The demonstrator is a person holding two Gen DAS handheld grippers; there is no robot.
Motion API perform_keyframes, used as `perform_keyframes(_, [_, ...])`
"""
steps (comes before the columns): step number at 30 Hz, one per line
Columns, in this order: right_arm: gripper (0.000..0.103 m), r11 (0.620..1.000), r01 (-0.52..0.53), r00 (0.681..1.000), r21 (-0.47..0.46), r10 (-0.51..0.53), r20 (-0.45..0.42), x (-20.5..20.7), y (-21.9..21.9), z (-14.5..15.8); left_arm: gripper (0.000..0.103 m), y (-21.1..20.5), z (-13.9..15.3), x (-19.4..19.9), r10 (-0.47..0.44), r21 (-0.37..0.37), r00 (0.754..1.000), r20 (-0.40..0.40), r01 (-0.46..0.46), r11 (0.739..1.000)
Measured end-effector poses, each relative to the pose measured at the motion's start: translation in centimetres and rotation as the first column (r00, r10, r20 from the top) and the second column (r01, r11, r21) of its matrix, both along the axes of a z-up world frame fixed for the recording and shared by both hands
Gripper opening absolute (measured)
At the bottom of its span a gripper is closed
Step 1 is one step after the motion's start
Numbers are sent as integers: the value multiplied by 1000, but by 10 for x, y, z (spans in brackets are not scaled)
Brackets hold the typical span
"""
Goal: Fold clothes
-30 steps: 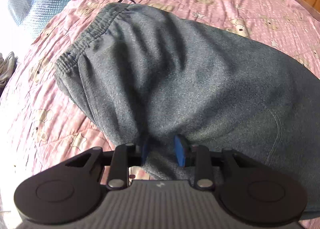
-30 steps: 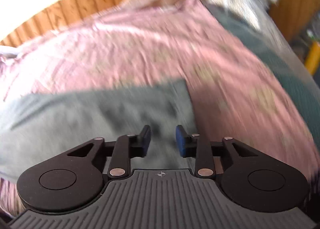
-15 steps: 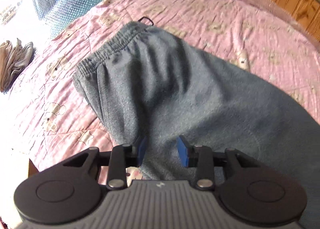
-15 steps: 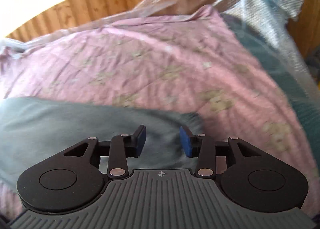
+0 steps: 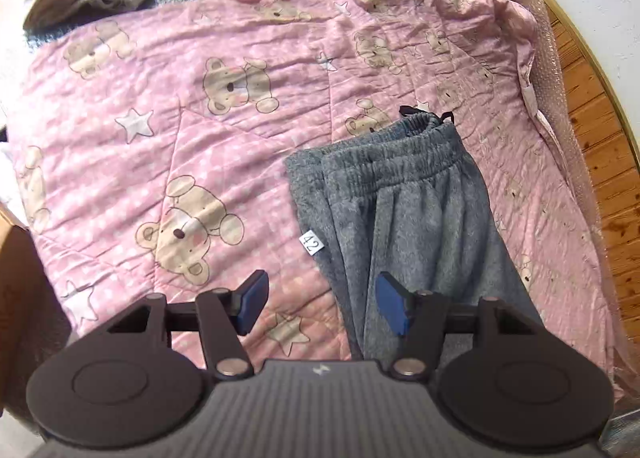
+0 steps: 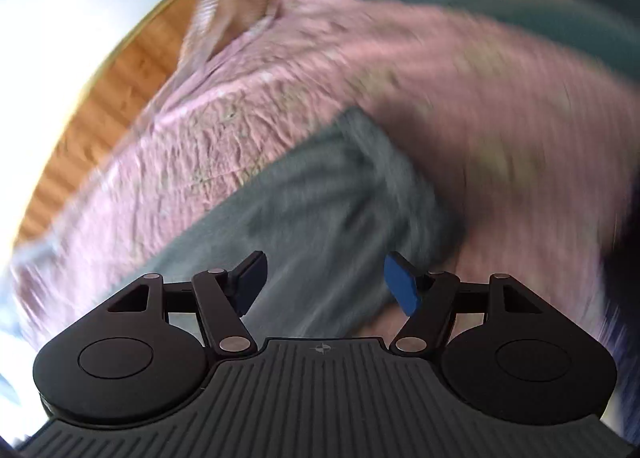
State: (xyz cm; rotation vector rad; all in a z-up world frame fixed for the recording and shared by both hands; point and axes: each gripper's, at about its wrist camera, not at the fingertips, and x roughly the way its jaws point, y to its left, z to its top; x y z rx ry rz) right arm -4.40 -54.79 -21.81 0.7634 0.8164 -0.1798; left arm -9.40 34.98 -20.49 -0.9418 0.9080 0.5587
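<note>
Both sets of jaws are standing wide apart, holding nothing. Nearest, the left gripper [image 5: 318, 308] is hovering over the left edge of the grey sweatpants [image 5: 404, 214], lying lengthwise on the pink bear quilt [image 5: 180, 118], waistband [image 5: 396, 150] far. The right gripper [image 6: 324, 284] is hanging above blurred grey cloth. Probably best to square the edges before regripping.

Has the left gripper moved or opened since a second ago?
Yes. The left gripper has opened and pulled back off the grey pants: its fingers pinched the fabric before, and now far more of the pink bear quilt shows.
</note>
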Motion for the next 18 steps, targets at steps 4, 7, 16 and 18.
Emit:
perform_keyframes(4, [70, 954, 196, 980, 227, -198, -14, -44, 9, -49, 60, 8, -17, 14, -16, -20, 999, 48, 16, 1000])
perform_keyframes(7, [72, 911, 303, 946, 279, -323, 30, -62, 15, -62, 59, 21, -21, 10, 21, -10, 994, 110, -20, 1000])
perform_keyframes(16, [81, 885, 368, 901, 286, -415, 123, -37, 30, -66, 69, 19, -31, 26, -93, -59, 974, 205, 107, 992])
perform_keyframes(18, [81, 865, 414, 877, 285, -462, 129, -34, 25, -66, 48, 28, -35, 17, -23, -82, 976, 218, 42, 996])
